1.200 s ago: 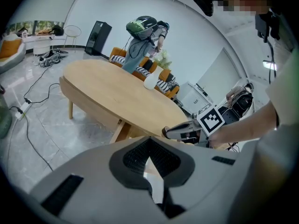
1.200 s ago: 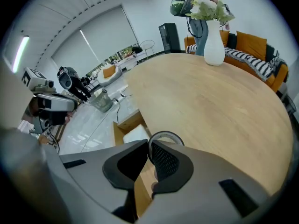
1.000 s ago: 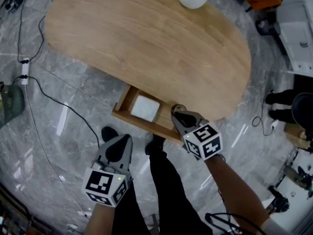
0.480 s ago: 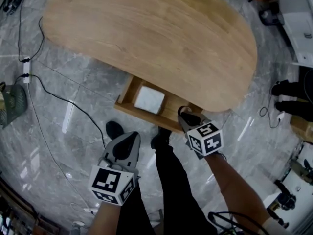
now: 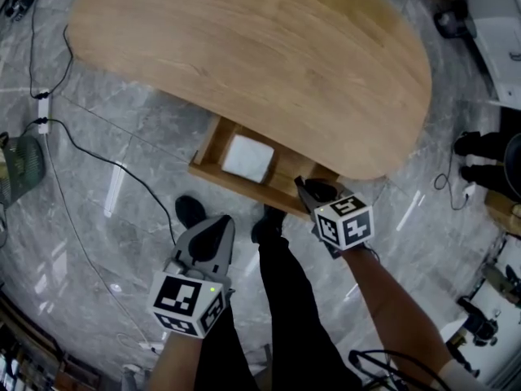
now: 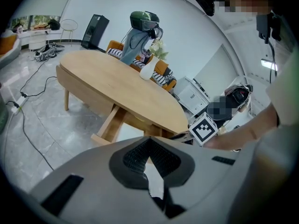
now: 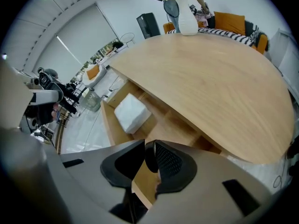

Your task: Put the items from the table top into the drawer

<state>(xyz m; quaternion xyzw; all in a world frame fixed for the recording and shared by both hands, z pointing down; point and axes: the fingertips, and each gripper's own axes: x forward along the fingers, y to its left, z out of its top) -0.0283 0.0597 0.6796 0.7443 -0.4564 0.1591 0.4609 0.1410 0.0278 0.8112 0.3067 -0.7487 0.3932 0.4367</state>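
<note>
Drawer (image 5: pixel 234 189) beneath oval table (image 5: pixel 244 55), white pack (image 5: pixel 248 158) inside

Oval wooden table (image 5: pixel 269 63) stands on a grey marble floor (image 5: pixel 106 218) with its drawer (image 5: pixel 236 187) pulled out.
A white vase (image 7: pixel 188 20) stands at the table's far edge. A white square packet (image 5: pixel 248 158) lies in the open drawer, and black cables (image 5: pixel 77 145) trail over the floor to the left.
</note>
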